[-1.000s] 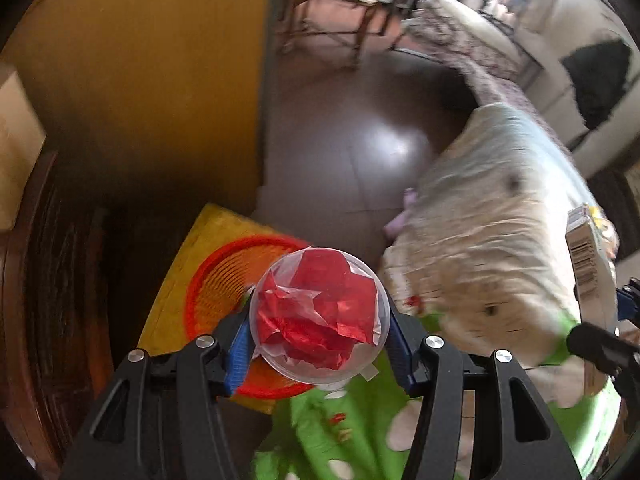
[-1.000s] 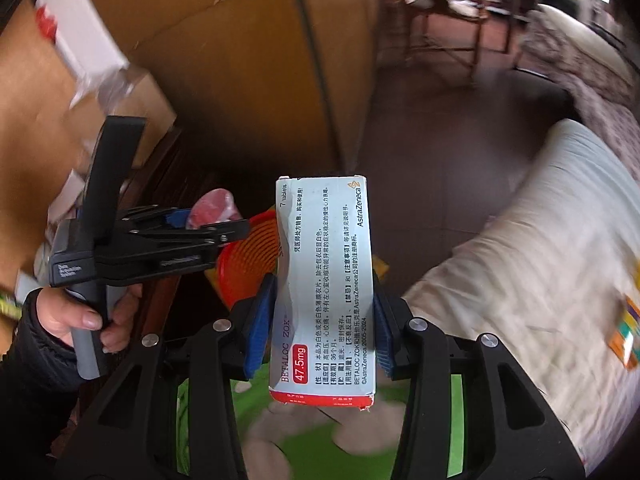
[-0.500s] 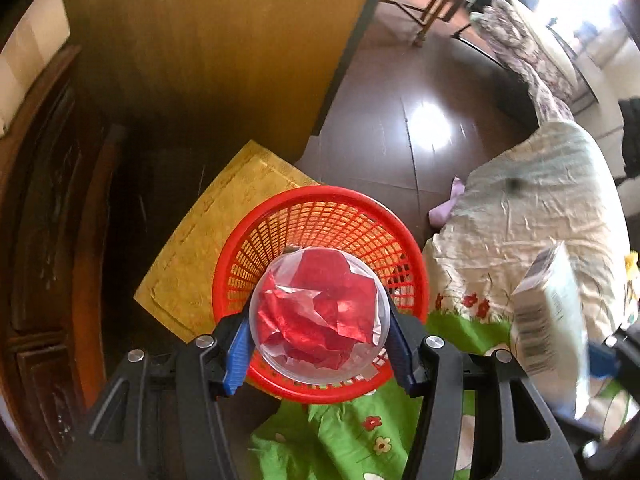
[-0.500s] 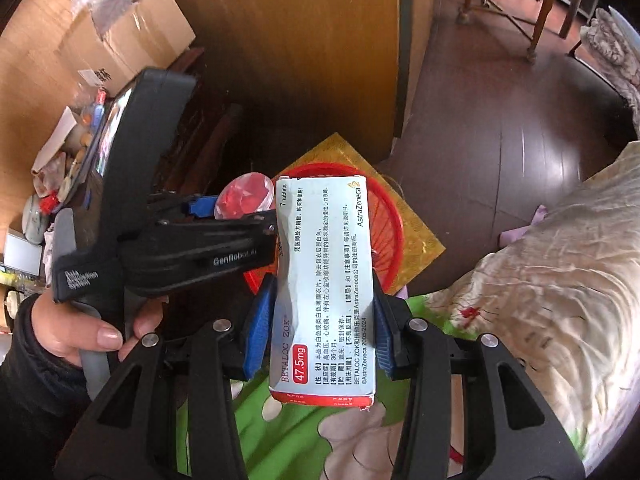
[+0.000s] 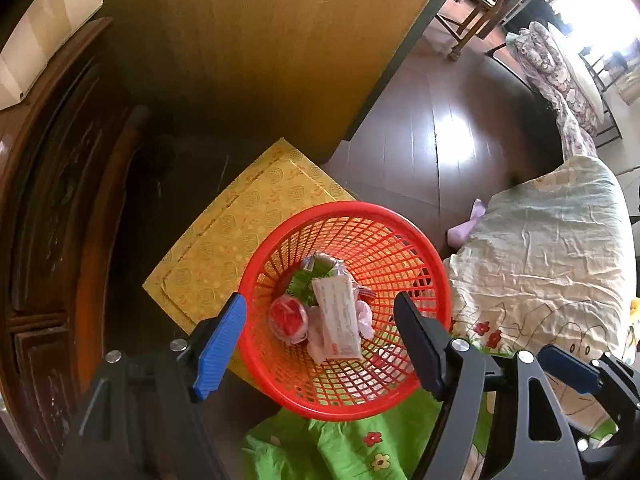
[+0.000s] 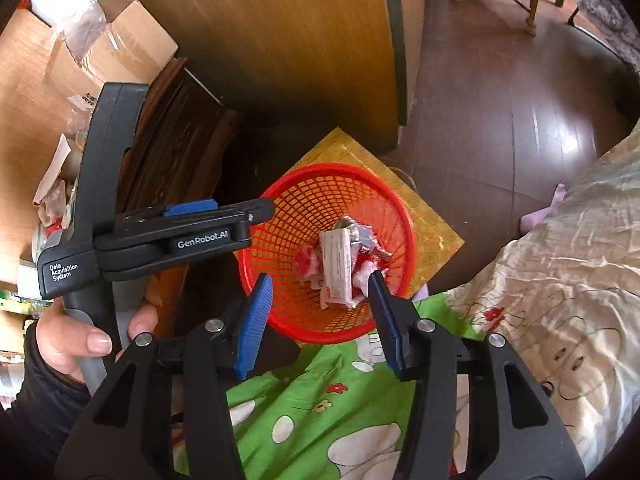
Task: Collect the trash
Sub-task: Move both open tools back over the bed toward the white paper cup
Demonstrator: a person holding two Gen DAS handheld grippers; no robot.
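A red mesh basket (image 5: 420, 248) (image 6: 288, 188) stands on the floor beside the bed. Inside it lie a clear cup with a crumpled red wrapper (image 5: 287, 318) (image 6: 306, 262) and a white medicine box (image 5: 338, 322) (image 6: 338, 268), on top of foil and other scraps. My left gripper (image 5: 320, 304) hangs above the basket, jaws opening, with nothing between the blue pads. My right gripper (image 6: 320, 280) hovers over the near rim, jaws also opening and empty. The left gripper (image 6: 264, 210) shows side-on in the right wrist view, over the basket's left rim.
A flat yellow patterned box (image 5: 240, 220) lies under the basket. A dark carved wooden cabinet (image 5: 60, 200) stands to the left, a wooden panel behind. The bed's green flowered sheet (image 5: 360, 452) and cream cover (image 5: 560, 260) lie right. A person's hand (image 6: 80, 336) holds the left gripper's handle.
Both grippers have opened. The cup with the red wrapper left the left gripper and the medicine box left the right; both now lie in the basket. The views have dropped closer to it.
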